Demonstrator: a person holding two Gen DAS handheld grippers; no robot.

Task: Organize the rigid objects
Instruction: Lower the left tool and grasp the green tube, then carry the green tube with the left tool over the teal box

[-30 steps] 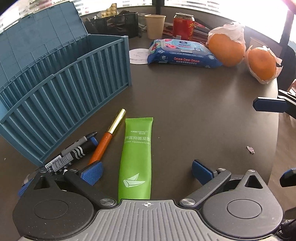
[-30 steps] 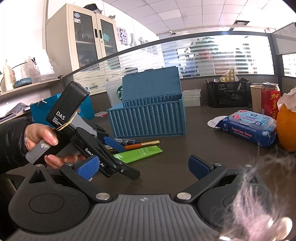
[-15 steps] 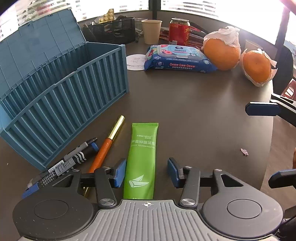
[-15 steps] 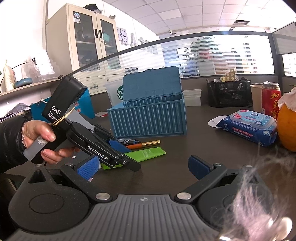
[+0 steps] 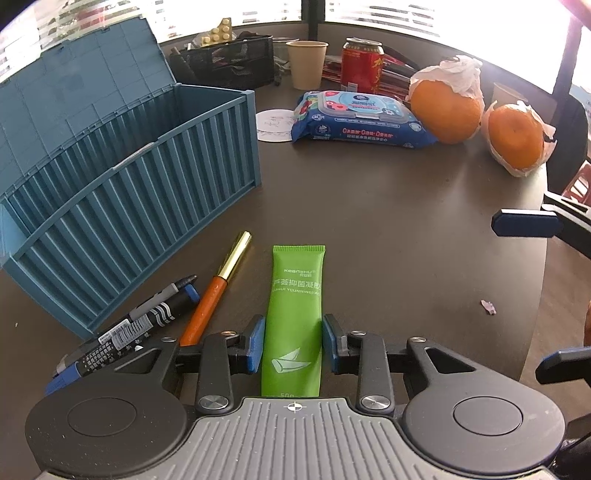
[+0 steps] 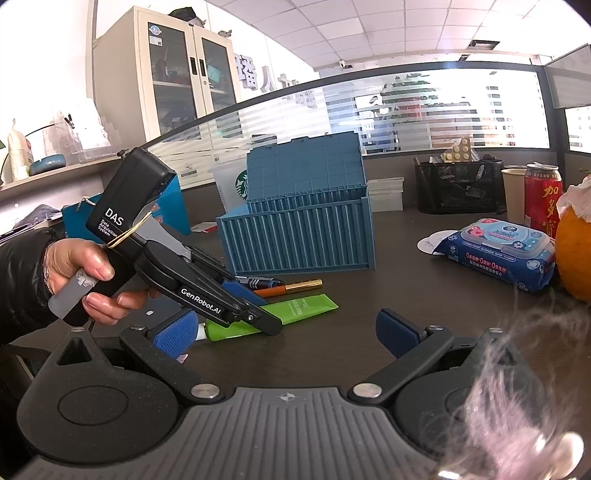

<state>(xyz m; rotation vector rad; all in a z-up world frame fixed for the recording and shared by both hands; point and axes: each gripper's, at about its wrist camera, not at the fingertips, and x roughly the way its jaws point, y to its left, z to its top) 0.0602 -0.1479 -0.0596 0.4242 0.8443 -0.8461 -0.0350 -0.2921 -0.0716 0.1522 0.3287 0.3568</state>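
Left hand-held gripper (image 5: 293,343) clenched on the green tube (image 5: 294,310), which lies flat on the desk (image 5: 388,221) at lower centre, beside the orange pen (image 5: 218,284). Right hand-held gripper (image 6: 284,334) released, grasping nothing

An office room: a dark brown worktop (image 6: 424,295) with a rounded edge sits under a white tiled ceiling (image 6: 424,26). A cream cabinet (image 6: 166,77) with glass doors stands against the white wall, large characters mounted beside it. Frosted, striped glass partitions (image 6: 443,110) run behind the worktop — bright daylight floods through them, washing out the far window (image 5: 461,18) in the left wrist view.
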